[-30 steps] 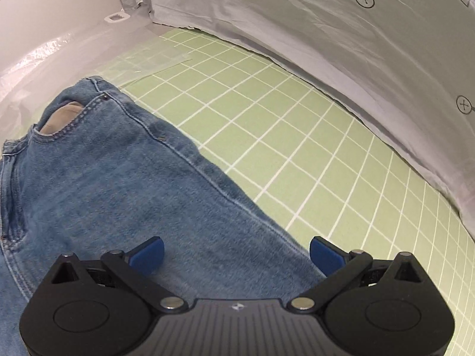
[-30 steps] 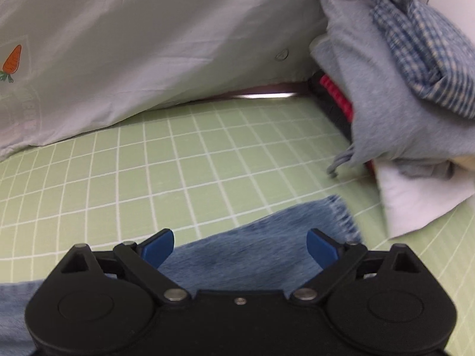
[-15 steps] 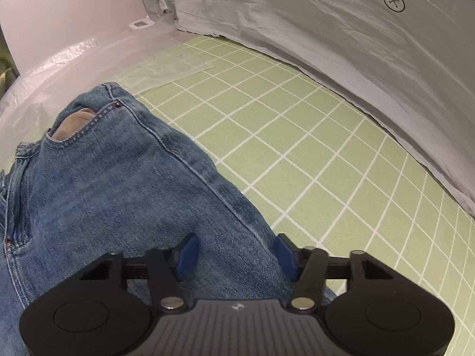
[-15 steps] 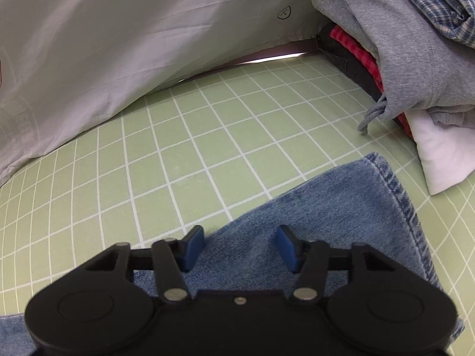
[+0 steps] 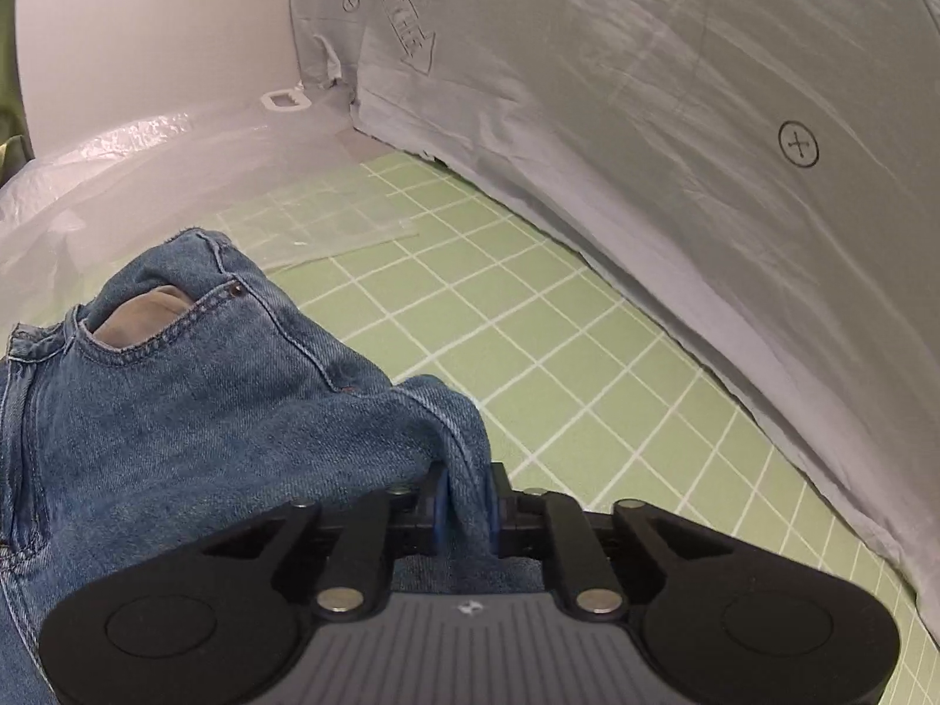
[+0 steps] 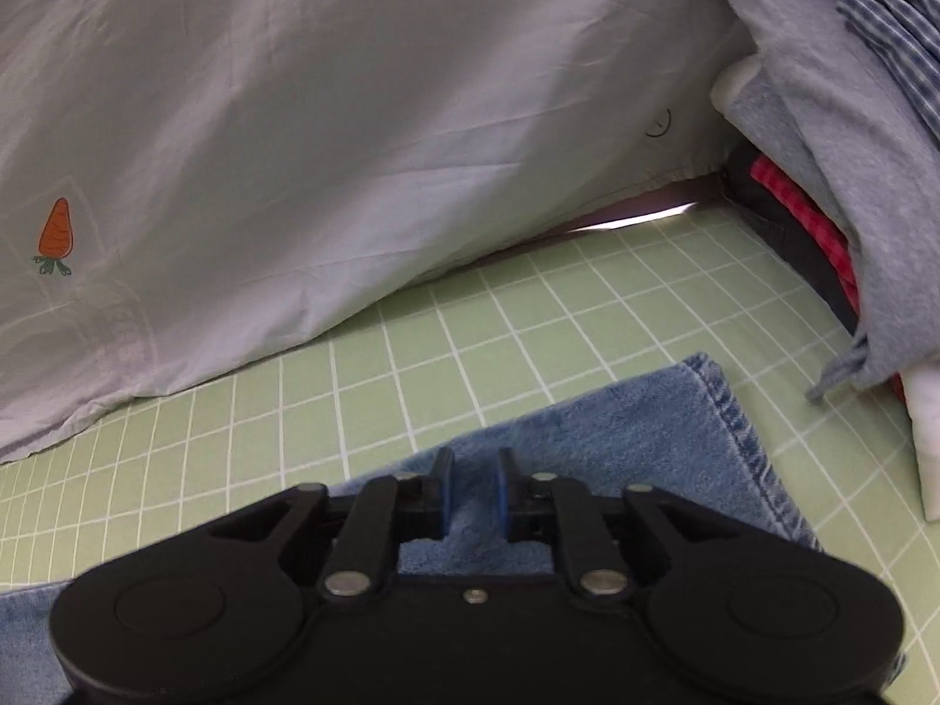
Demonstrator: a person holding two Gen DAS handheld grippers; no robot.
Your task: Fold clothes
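left tool [image 5: 467, 505] clenched on a pinched-up ridge of the jeans [image 5: 194, 423] near the pocket. right tool [image 6: 473, 490] clamped on denim by the hem [image 6: 731, 411]. all over the green grid worktop [image 5: 564, 352].

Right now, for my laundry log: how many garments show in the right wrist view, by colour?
Blue denim: 1, the jeans, pinched by the right gripper
Grey: 1, knit top on the pile
Blue check: 1, shirt
Red: 1, checked piece
White: 1, item at the pile's bottom
Black: 1, layer
Total: 6
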